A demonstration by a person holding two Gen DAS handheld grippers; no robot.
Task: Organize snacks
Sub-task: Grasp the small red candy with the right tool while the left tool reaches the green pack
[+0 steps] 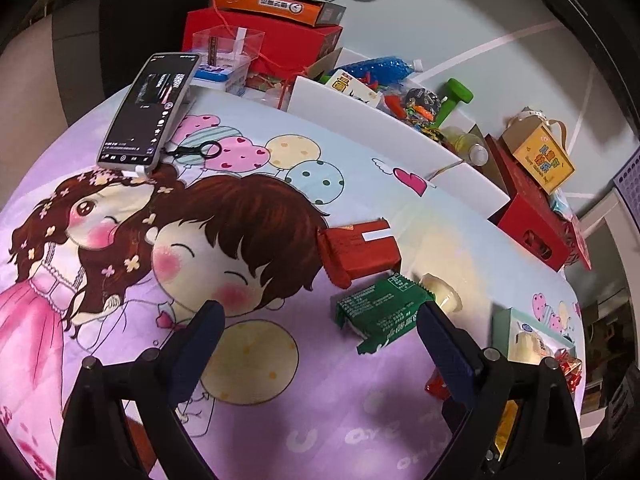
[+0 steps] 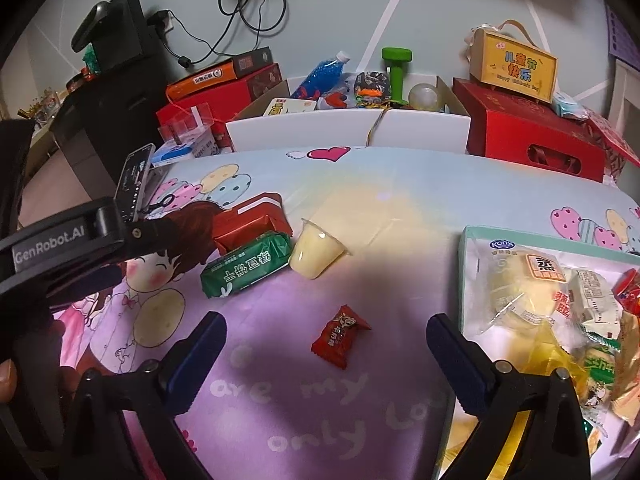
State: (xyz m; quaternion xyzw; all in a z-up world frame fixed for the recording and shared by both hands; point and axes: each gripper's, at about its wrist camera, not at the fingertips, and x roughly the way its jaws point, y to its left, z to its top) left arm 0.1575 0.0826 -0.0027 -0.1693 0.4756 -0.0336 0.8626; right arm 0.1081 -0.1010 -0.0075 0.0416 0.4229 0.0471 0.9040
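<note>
The left tool [image 1: 320,320] hangs over the bench [image 1: 280,420] with its 2 fingers spread wide and nothing between them. At its 1 o'clock, touching the inner face of its right-hand finger, lies the green snack pack [image 1: 380,312], flat on the cartoon-printed cloth [image 1: 120,240]. The red snack pack [image 1: 360,252] sits just behind it at 12 o'clock, their edges touching, and the pale jelly cup [image 1: 440,292] lies tipped on its side just beside the green pack at 2 o'clock. A phone [image 1: 152,112] leans at 10 o'clock with small black scissors [image 1: 196,150] beside its lower end.

The right tool [image 2: 326,340] is likewise wide apart and empty. The small red candy [image 2: 340,336] lies on the cloth between its 2 fingers, touching neither. At 11 o'clock the green pack and red pack rest together, with the jelly cup beside them at 12 o'clock. At 3 o'clock the pale tray [image 2: 468,264] holds a wrapped steamed cake [image 2: 520,292] and a heap of other wrapped snacks, close against the right-hand finger. The left tool's black body shows at 9 o'clock in the right wrist view, gripped by a hand [image 2: 12,376]. Along the far edge, at 12 o'clock, an open white box [image 2: 348,128] holds toys and a green dumbbell [image 2: 396,72]
</note>
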